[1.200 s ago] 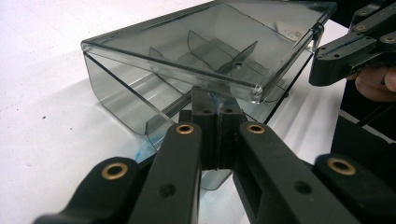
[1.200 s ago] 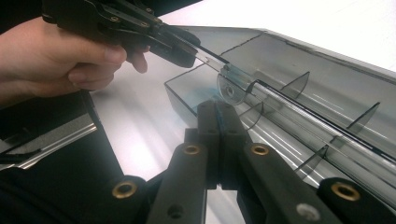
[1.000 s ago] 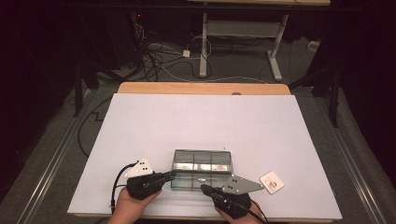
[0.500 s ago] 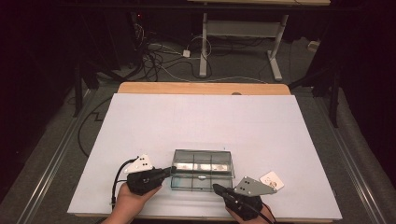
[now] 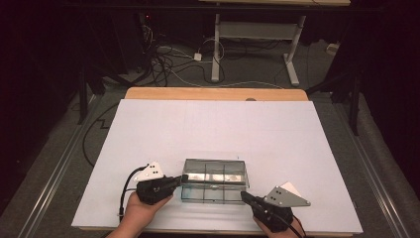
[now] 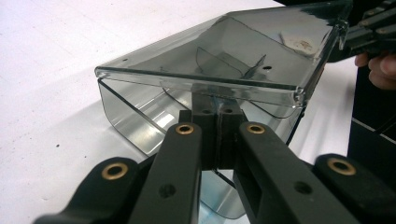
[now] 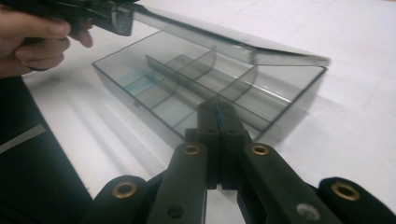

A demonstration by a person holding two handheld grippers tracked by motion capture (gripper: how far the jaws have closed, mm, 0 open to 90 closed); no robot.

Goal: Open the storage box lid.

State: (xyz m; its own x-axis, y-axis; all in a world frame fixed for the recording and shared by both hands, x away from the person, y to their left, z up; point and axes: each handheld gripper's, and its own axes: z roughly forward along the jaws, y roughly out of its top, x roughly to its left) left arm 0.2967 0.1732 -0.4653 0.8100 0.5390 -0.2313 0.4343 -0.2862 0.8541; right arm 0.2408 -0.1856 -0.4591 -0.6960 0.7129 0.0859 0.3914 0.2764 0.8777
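Note:
A clear plastic box (image 5: 214, 181) with inner dividers sits near the front of the white table (image 5: 223, 129). Its hinged lid (image 6: 224, 51) is tilted partly up. My left gripper (image 5: 179, 178) is shut, with its tips (image 6: 215, 116) under the lid's edge at the box's left end and nothing between the jaws. In the right gripper view the left gripper (image 7: 116, 18) touches the raised lid's corner. My right gripper (image 5: 243, 195) is also shut and holds nothing. It points at the box's near right corner (image 7: 217, 112), just short of the wall.
A small white card (image 5: 291, 187) lies on the table behind the right gripper's grey plate. The table's front edge runs right under both hands. A wooden strip (image 5: 213, 93) borders the far side, with cables and desk legs on the floor beyond.
My right gripper has slid to the right along the front edge, from the box's front to its right corner. The left gripper has stayed at the box's left end.

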